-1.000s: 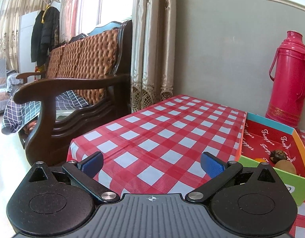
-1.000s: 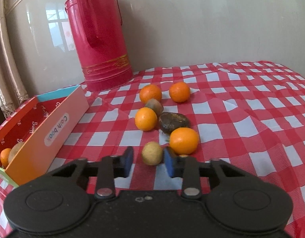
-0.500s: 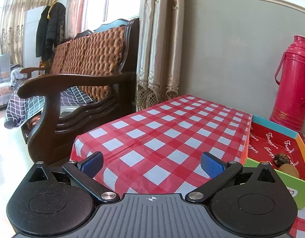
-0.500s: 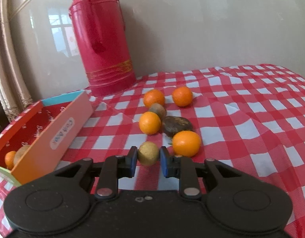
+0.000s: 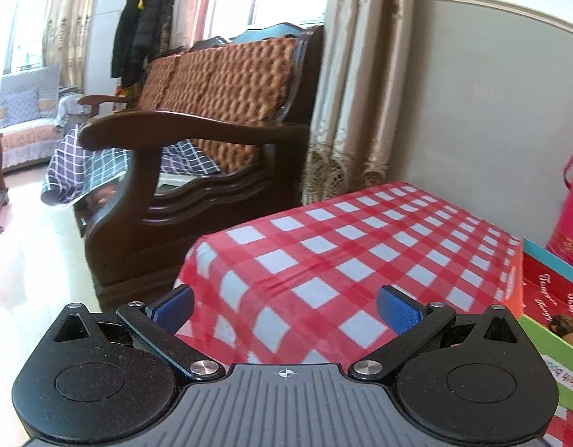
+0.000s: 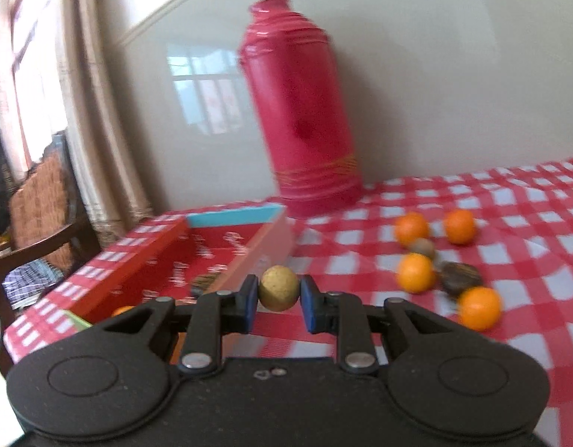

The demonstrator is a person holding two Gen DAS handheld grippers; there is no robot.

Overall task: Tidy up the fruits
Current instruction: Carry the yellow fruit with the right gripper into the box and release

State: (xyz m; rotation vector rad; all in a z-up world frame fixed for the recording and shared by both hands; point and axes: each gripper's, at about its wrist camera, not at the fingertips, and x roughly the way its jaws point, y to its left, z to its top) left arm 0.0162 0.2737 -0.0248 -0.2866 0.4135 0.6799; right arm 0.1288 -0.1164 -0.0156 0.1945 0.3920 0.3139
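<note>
Right gripper [image 6: 279,294] is clamped on a tan round fruit [image 6: 278,292], held above the table beside the near wall of the red box [image 6: 163,257]. Four oranges [image 6: 415,272] and two dark fruits lie loose on the checked tablecloth [image 6: 528,260]. Left gripper [image 5: 284,307] is spread wide, holding nothing

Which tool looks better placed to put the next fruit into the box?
The right tool: it is shut on the tan fruit beside the box. The left tool is open, holding nothing.
</note>
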